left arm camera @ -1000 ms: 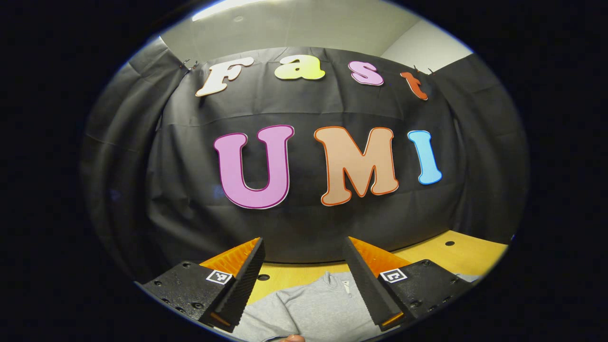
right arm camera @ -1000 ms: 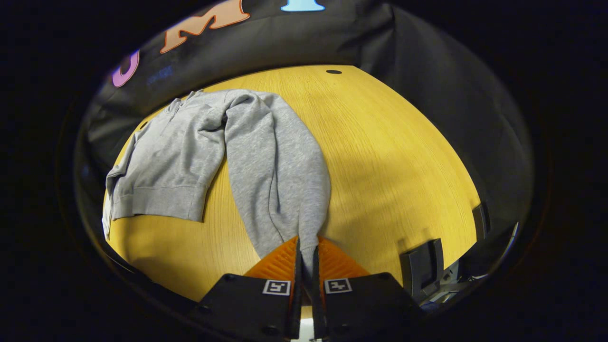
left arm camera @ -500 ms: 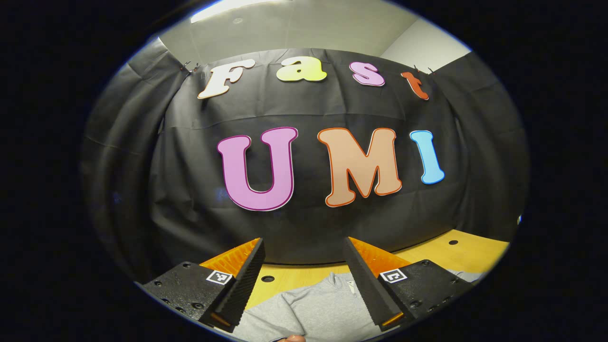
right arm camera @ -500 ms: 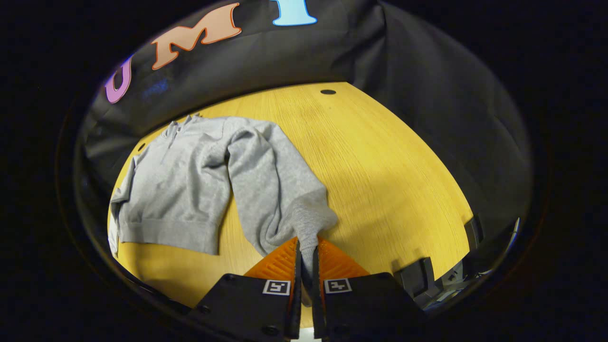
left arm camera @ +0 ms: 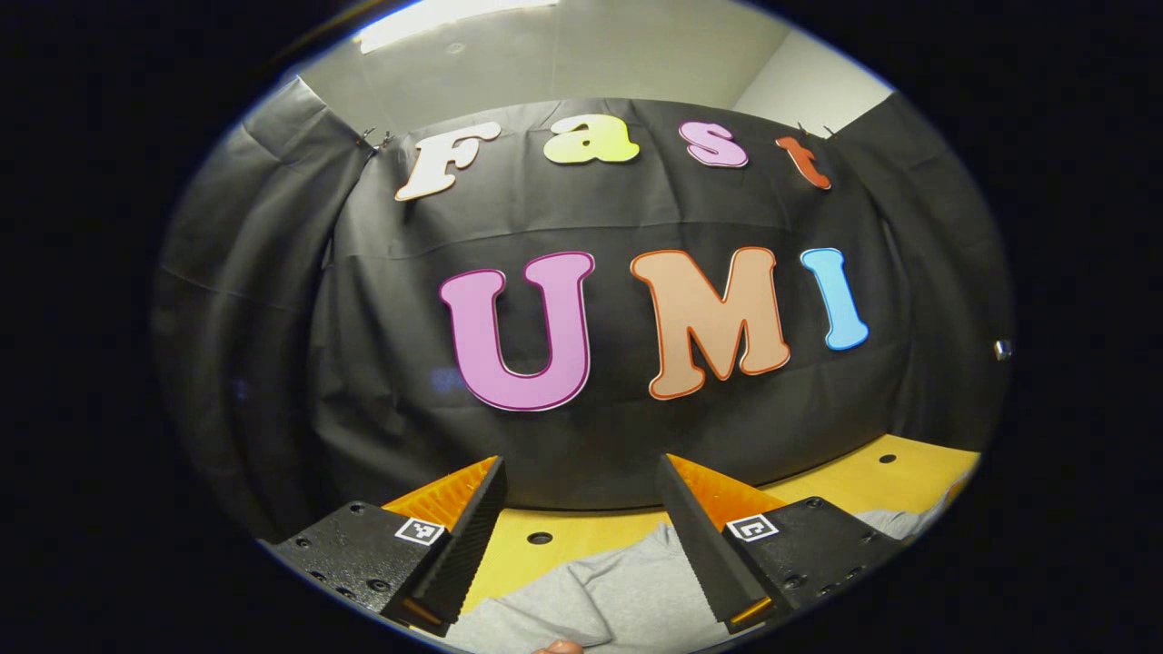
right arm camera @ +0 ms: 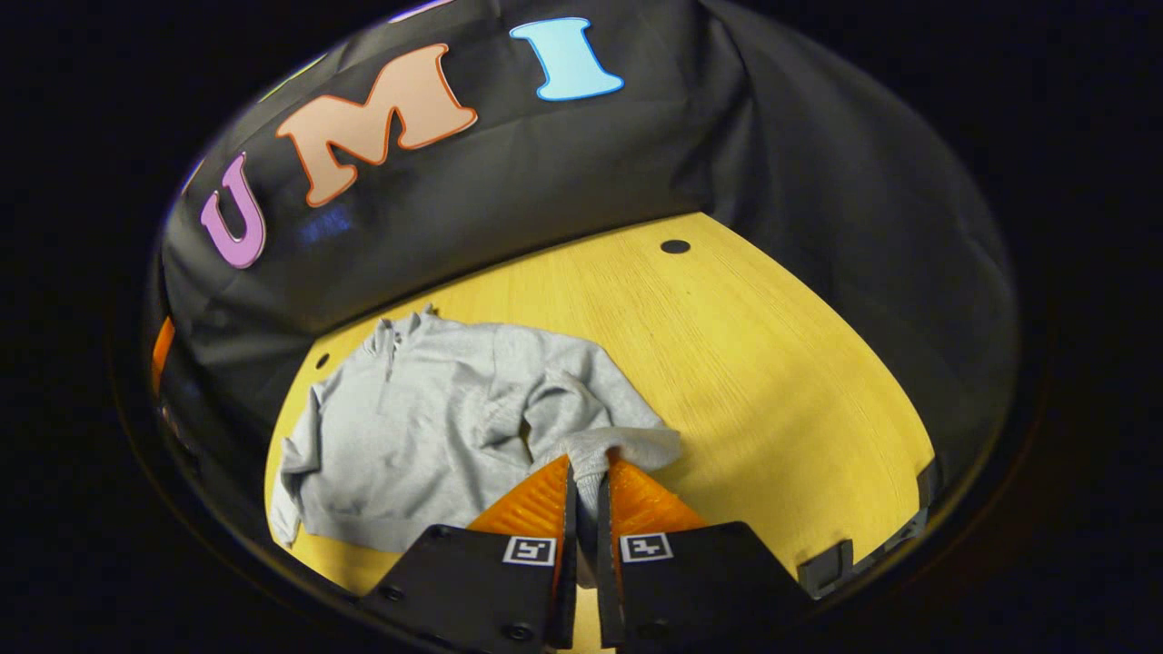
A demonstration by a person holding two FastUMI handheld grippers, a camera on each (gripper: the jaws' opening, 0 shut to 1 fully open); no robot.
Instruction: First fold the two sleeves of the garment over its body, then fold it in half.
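Observation:
A grey sweatshirt (right arm camera: 427, 418) lies flat on the yellow wooden table (right arm camera: 754, 363), collar toward the black cloth wall. My right gripper (right arm camera: 586, 468) is shut on the cuff of one sleeve (right arm camera: 600, 427), lifted and bunched up over the body's edge. In the left gripper view the left gripper (left arm camera: 581, 472) hangs open above the sweatshirt (left arm camera: 618, 595) with nothing between its fingers, aimed at the cloth wall.
Round holes (right arm camera: 675, 246) are set in the tabletop near the wall. Black brackets (right arm camera: 822, 568) sit at the table's near right edge. Bare table lies to the right of the garment. A fingertip (left arm camera: 556, 647) shows at the bottom of the left gripper view.
My right gripper has carried the sleeve cuff up and toward the sweatshirt's body, so the sleeve now bunches instead of lying stretched out. The left gripper shifted slightly left, still open.

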